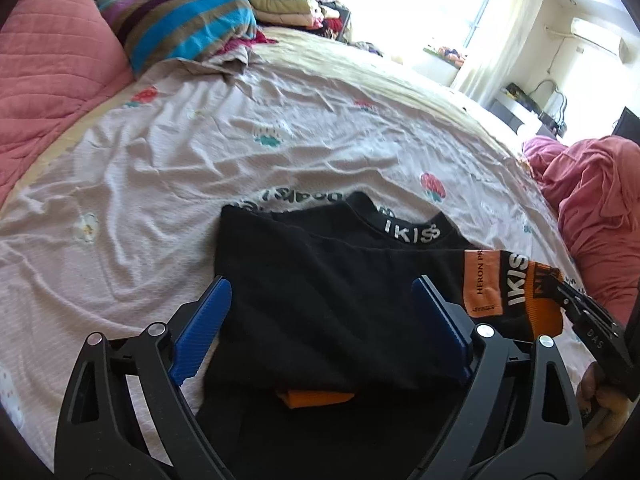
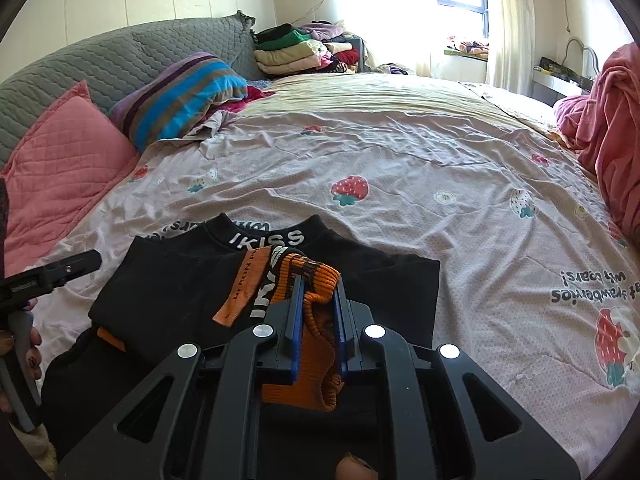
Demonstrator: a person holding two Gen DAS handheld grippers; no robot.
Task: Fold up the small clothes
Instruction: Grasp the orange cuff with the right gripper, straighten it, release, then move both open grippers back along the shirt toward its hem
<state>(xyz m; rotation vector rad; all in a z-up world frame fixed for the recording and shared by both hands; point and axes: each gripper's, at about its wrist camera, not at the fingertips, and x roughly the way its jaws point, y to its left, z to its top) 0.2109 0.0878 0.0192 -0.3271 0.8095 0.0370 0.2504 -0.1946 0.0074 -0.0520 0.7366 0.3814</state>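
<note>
Blue-padded black grippers work over a black knit top (image 1: 320, 280) with orange ribbed cuffs, lying partly folded on the near part of a bed. The right gripper (image 2: 318, 304) is clenched on the orange ribbed cuff (image 2: 316, 320) of one sleeve, its two blue pads pressing the bunched knit from either side, with the sleeve drawn across the middle of the garment below the collar that reads IKISS in white letters. The left gripper (image 1: 320, 320) stands spread wide above the near left part of the top, its blue fingers (image 1: 202, 322) to either side of the black fabric and not pressing on it; nothing is held in it. A second orange cuff (image 1: 316, 398) peeks from under the folded black layer at the near edge.

The garment rests on a wrinkled pale pink bedsheet (image 2: 400, 152) printed with strawberries and flowers. At the far left a pink quilted pillow (image 2: 64, 172) leans on a grey quilted headboard cover (image 2: 100, 60), beside a striped cushion (image 2: 180, 96) in blue, purple and brown. At the far end of the bed sits a stack of folded clothes (image 2: 296, 50) in green, cream and red. A crumpled pink blanket (image 2: 612, 128) lies at the right edge. A bright curtained window (image 2: 460, 12) fills the far wall. No containers can be made out in either view.
</note>
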